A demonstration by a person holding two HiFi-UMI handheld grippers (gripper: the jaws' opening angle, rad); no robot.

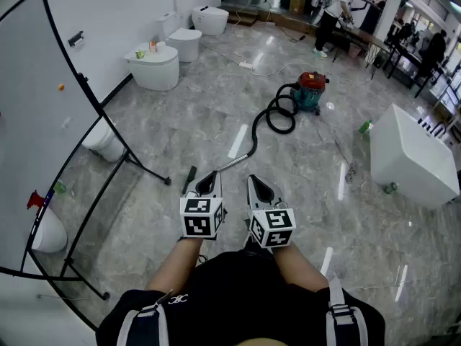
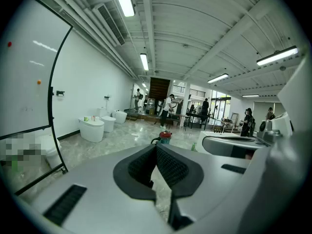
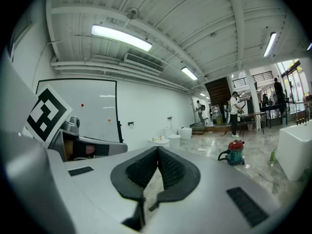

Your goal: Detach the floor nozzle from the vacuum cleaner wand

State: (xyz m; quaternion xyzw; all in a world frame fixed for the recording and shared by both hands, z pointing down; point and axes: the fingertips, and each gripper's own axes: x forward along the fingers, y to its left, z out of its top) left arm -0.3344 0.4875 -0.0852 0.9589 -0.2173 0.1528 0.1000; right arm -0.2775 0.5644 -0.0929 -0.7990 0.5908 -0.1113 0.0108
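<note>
A red and teal vacuum cleaner (image 1: pixel 311 91) stands on the marble floor a few steps ahead. Its black hose (image 1: pixel 281 115) loops toward me into a metal wand (image 1: pixel 235 162). A black floor nozzle (image 1: pixel 189 179) lies just left of my left gripper (image 1: pixel 210 176). My right gripper (image 1: pixel 255 181) is held close beside it. Both are held above the floor, jaws shut with nothing between them. The vacuum cleaner (image 2: pixel 165 136) shows over the shut left gripper (image 2: pixel 156 147) in the left gripper view. It also appears as the vacuum cleaner (image 3: pixel 235 152), right of the shut right gripper (image 3: pixel 158 150).
A whiteboard on a black wheeled stand (image 1: pixel 43 121) fills the left side. White toilets (image 1: pixel 155 67) line the left wall, and a white bathtub (image 1: pixel 414 153) stands at the right. People (image 1: pixel 335 6) work at tables in the back. A green bottle (image 1: pixel 366 127) lies on the floor.
</note>
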